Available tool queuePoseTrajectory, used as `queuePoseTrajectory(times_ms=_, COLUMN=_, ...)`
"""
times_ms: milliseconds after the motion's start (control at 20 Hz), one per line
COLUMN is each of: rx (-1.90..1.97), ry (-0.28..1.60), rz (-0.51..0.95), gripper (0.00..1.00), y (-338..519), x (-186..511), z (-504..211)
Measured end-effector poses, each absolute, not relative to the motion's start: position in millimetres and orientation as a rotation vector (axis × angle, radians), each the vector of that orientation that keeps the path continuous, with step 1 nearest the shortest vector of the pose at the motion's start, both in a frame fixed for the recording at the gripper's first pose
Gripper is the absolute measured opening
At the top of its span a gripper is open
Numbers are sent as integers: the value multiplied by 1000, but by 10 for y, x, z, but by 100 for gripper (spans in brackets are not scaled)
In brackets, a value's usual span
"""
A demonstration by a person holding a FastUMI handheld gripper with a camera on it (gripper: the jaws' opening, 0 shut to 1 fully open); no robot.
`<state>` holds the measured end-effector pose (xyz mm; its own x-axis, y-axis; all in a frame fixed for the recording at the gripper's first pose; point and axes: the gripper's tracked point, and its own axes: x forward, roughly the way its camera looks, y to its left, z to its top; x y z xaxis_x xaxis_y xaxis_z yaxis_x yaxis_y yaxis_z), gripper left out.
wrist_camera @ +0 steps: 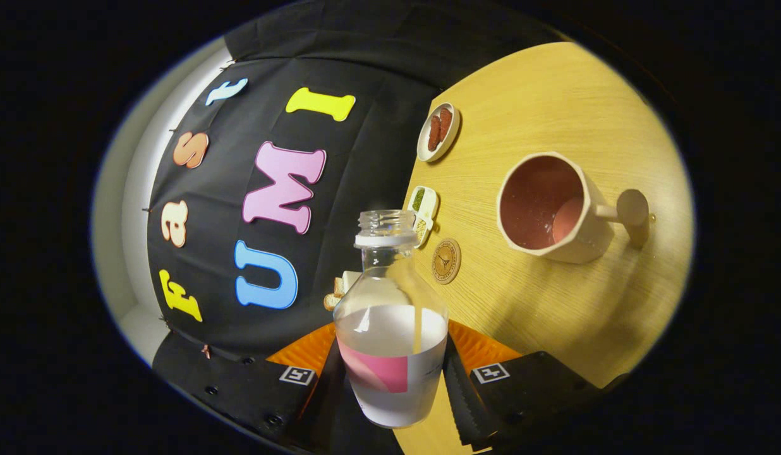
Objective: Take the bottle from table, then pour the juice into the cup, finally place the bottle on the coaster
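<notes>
Wooden table (555, 303) is seen tilted; the bottle (390, 328) is clamped in the jaws, pouring into the cup (548, 208) unfinished, coaster (446, 260) unused.

A black cloth wall (365, 164) backs the light wooden table (555, 303).

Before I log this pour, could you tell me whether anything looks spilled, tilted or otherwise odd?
Nothing looks spilled. The bottle, uncapped, sits clamped between the gripper fingers; the whole scene appears rotated, so the gripper seems tilted. The cup holds pinkish liquid, and the table around it and the coaster looks dry.
</notes>
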<state>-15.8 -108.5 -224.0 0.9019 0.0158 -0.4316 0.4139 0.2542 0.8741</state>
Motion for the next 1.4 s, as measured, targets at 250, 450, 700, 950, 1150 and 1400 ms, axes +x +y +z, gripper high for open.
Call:
queuePoseTrajectory(times_ms=250, rx=1417, ry=382, rz=-315, gripper=75, y=-1165, x=-163, z=-2303)
queuePoseTrajectory(times_ms=450, rx=1513, ry=363, rz=-347, gripper=75, y=-1268, x=-154, z=-2308)
queuePoseTrajectory(times_ms=700, rx=1603, ry=375, rz=-377, gripper=75, y=-1297, x=-147, z=-2380)
queuePoseTrajectory(times_ms=950, rx=1666, ry=373, rz=-404, gripper=75, y=-1354, x=-201, z=-2431)
queuePoseTrajectory(times_ms=1150, rx=1698, ry=372, rz=-413, gripper=75, y=-1380, x=-201, z=-2453)
queuePoseTrajectory(times_ms=1400, rx=1735, ry=368, rz=-422, gripper=75, y=-1376, x=-200, z=-2433)
